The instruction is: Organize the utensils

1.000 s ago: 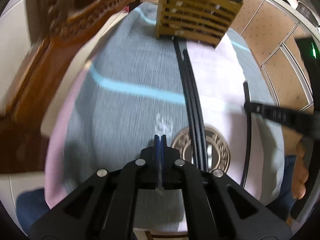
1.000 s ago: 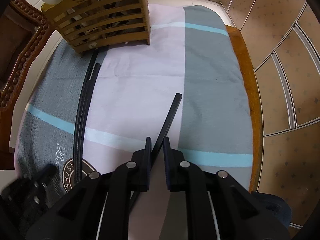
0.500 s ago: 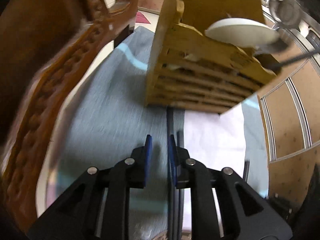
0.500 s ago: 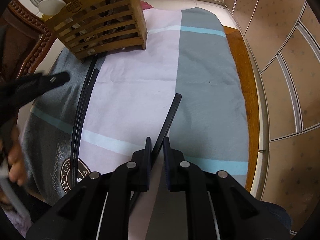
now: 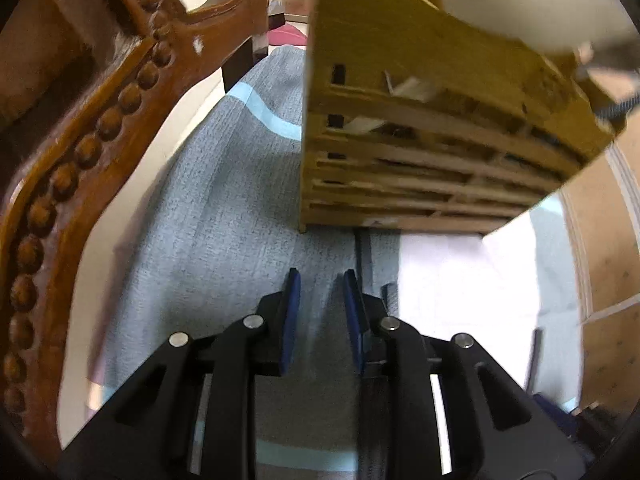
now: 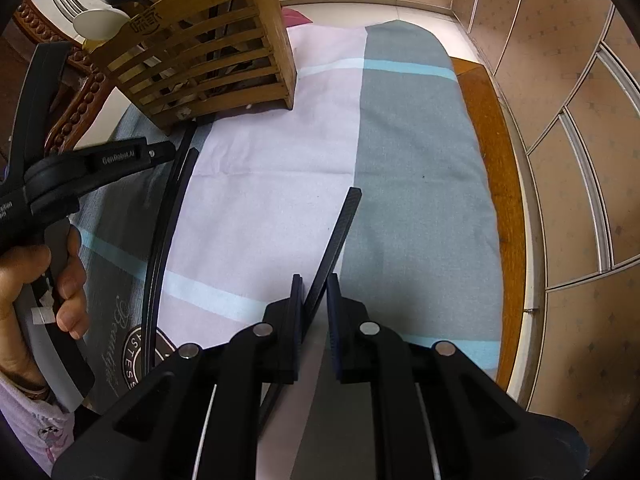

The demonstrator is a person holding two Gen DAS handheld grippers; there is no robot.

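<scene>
- 3 black chopsticks: 1 [image 6: 335, 240] clamped in right gripper [image 6: 314, 284], 2 [image 6: 168, 216] on cloth [image 6: 420, 140].
- 1 wooden holder [image 6: 208, 52].
- Left gripper [image 5: 318, 280]: jaws just opened, apart, empty; now much closer to holder than 1 s ago.

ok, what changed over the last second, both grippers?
The left gripper swung from the middle of the cloth up close to the wooden utensil holder; its jaws have just been opening, nothing between them. The right gripper stayed put, shut on the black chopstick. The chopstick pair on the cloth is unmoved.

Table [image 6: 486, 120]: wooden, under a grey-pink cloth [image 6: 280, 168].
On cloth: slatted caddy [image 6: 208, 60] ahead-left of the right claw; black chopsticks [image 6: 168, 216] left.
</scene>
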